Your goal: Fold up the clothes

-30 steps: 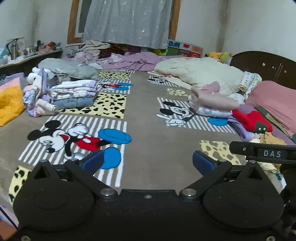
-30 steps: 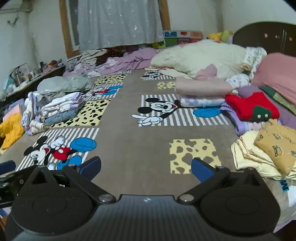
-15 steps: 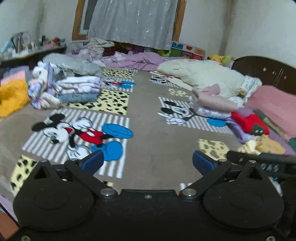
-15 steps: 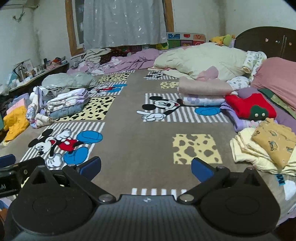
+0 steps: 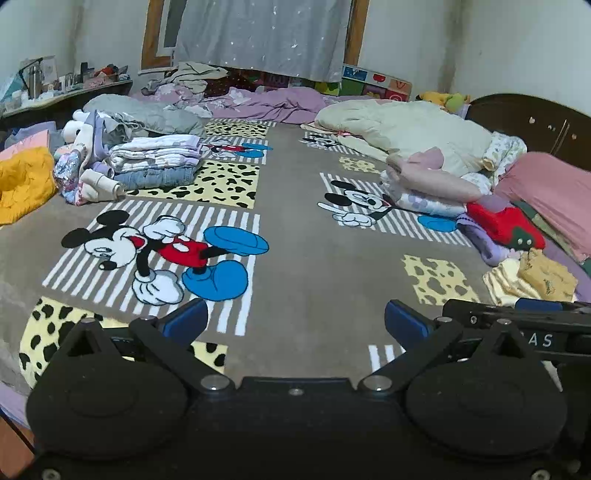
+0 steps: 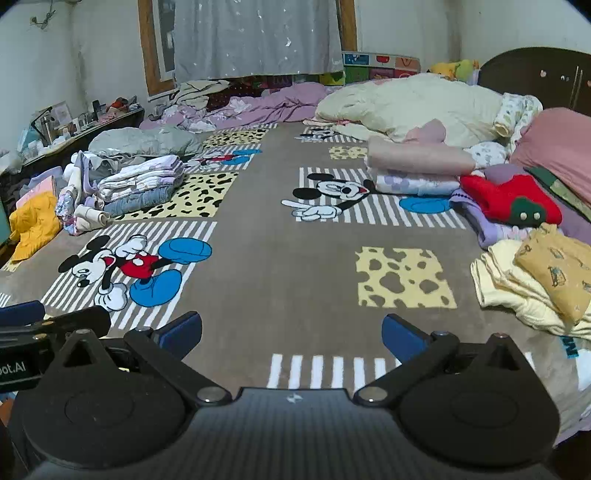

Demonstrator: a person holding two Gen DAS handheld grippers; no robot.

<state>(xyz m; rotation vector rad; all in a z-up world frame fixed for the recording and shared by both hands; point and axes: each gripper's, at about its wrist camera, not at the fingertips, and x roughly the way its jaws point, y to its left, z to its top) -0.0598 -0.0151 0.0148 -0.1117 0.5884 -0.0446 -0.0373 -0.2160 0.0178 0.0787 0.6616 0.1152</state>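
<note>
1. The clothes lie in heaps along both edges of a brown cartoon-mouse blanket (image 6: 266, 266) spread over the bed; its middle is bare.
2. At the right edge, a mustard printed garment (image 6: 557, 269) sits folded on top of a pale yellow folded pile (image 6: 513, 291). Just behind them, a red knitted piece (image 6: 509, 203) rests on lilac clothing (image 6: 480, 225).
3. Farther back on that side, a pink folded item (image 6: 417, 158) lies on a floral white one (image 6: 417, 184), against a cream quilt (image 6: 410, 103).
4. On the left edge stands a neat stack of folded whites and denim (image 5: 155, 162), with rolled and crumpled small pieces (image 5: 85, 177) touching its near side, and a yellow garment (image 5: 22, 184) beyond them.
5. Unfolded lilac bedding (image 5: 273, 107) is bunched at the far end under a grey curtain (image 5: 262, 33).
6. The left gripper (image 5: 293, 319) hovers above the blanket, fingers spread wide, nothing between them.
7. The right gripper (image 6: 291, 330) likewise hovers with fingers wide apart and empty, beside the yellow pile.
</note>
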